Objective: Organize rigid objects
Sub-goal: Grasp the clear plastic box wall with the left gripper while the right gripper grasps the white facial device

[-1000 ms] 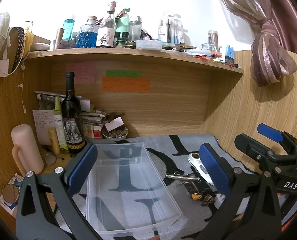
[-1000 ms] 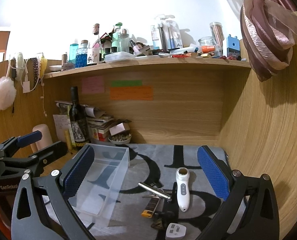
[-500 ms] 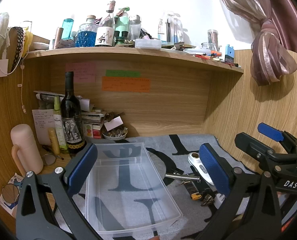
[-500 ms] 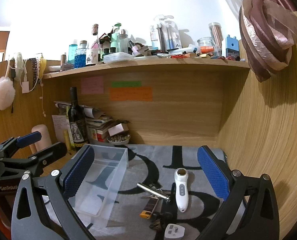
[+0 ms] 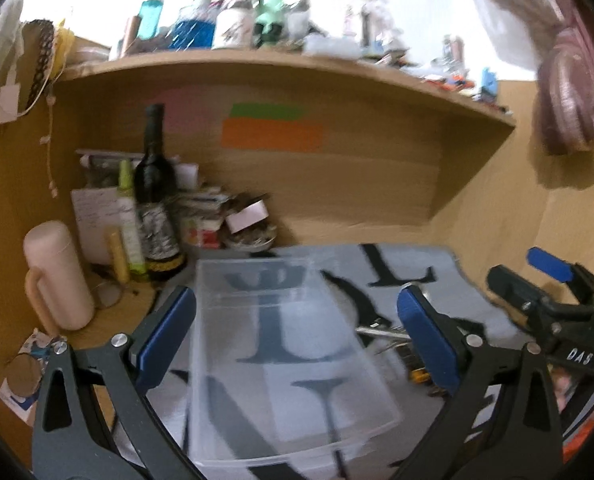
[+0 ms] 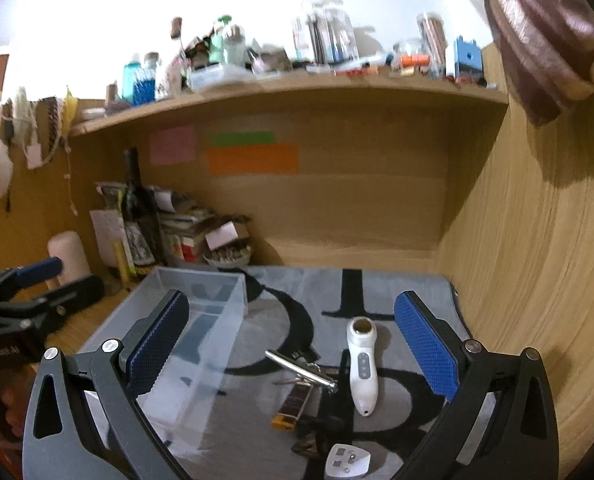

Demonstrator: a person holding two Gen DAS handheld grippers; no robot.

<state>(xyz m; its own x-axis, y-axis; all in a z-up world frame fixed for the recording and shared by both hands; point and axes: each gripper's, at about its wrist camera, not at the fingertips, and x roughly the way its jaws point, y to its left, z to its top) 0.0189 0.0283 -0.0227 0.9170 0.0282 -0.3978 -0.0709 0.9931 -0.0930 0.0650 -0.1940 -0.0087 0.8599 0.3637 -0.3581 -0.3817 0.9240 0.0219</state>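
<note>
- Now, in the left wrist view, everything has gone blurred where half a second ago it was sharp, so the left gripper (image 5: 295, 336) has started to move; its jaws are spread wide and hold nothing. The clear plastic bin (image 5: 285, 364) sits lower and closer between them than before, still empty, on the grey mat (image 5: 413, 268).
- From the right wrist view, the right gripper (image 6: 291, 344) is likewise spread and empty, with blur on the shelf showing it has shifted too. The white handheld device (image 6: 362, 364), metal tool (image 6: 301, 368), lighter (image 6: 293, 406) and white plug (image 6: 347, 466) lie on the mat just right of the bin, untouched; sorting, I judge, has barely begun.
</note>
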